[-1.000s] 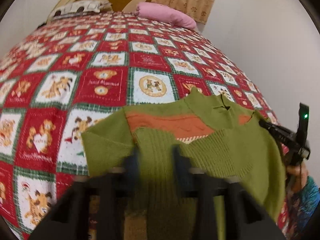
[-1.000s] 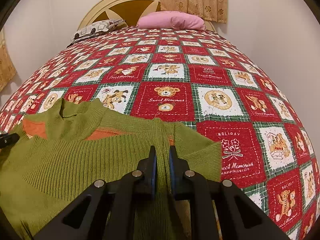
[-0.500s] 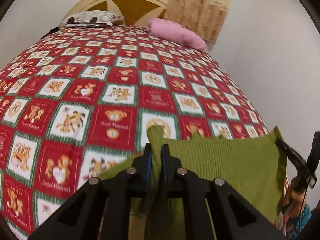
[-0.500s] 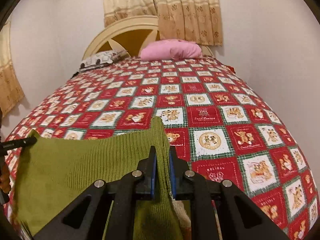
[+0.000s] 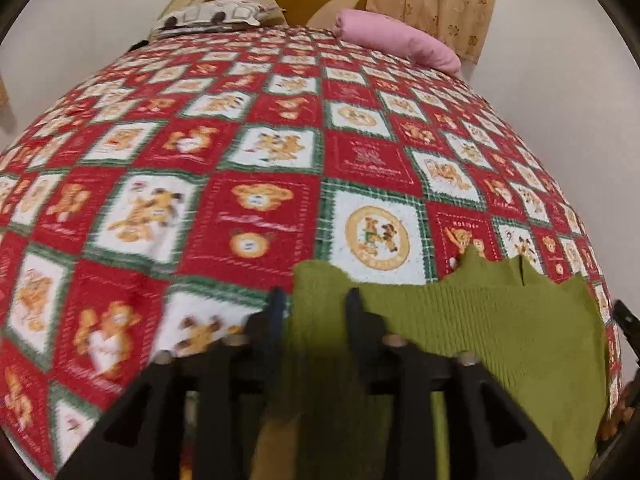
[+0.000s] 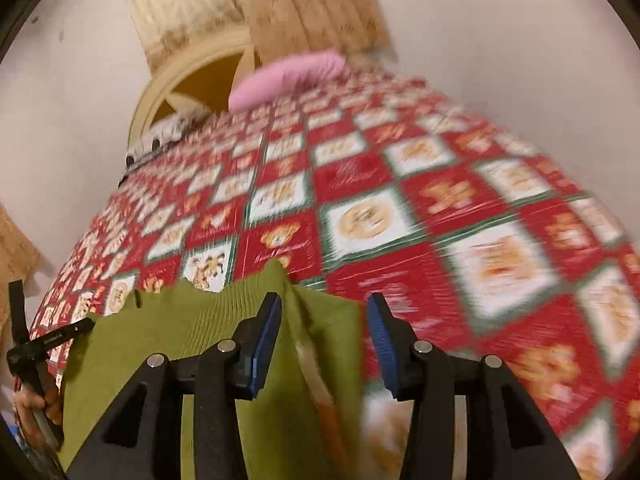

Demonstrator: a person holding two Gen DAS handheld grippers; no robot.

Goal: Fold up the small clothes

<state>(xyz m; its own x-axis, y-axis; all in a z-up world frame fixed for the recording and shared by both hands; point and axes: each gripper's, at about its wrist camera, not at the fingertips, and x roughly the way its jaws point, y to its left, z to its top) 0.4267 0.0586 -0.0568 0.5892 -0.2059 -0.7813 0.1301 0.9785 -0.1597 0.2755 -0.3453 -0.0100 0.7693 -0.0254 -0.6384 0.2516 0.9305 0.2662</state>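
Observation:
A small green knit sweater (image 5: 500,328) lies on the bed at the near edge, its plain green side up. My left gripper (image 5: 314,300) is open over the sweater's left corner, the cloth loose between the fingers. In the right wrist view the sweater (image 6: 192,340) spreads left, and my right gripper (image 6: 324,308) is open over its right corner, which lies between the blue pads (image 6: 266,340). The left gripper's body (image 6: 48,340) shows at the far left there. The view is blurred.
The bed has a red, white and green teddy-bear quilt (image 5: 256,200). A pink pillow (image 5: 400,42) and a patterned pillow (image 5: 216,16) lie at the cream headboard. A white wall runs along the right side. Curtains (image 6: 280,8) hang behind.
Both grippers were shut on the sweater's corners half a second ago and have opened, letting the cloth go. The sweater has come down onto the quilt. The right view has tilted.

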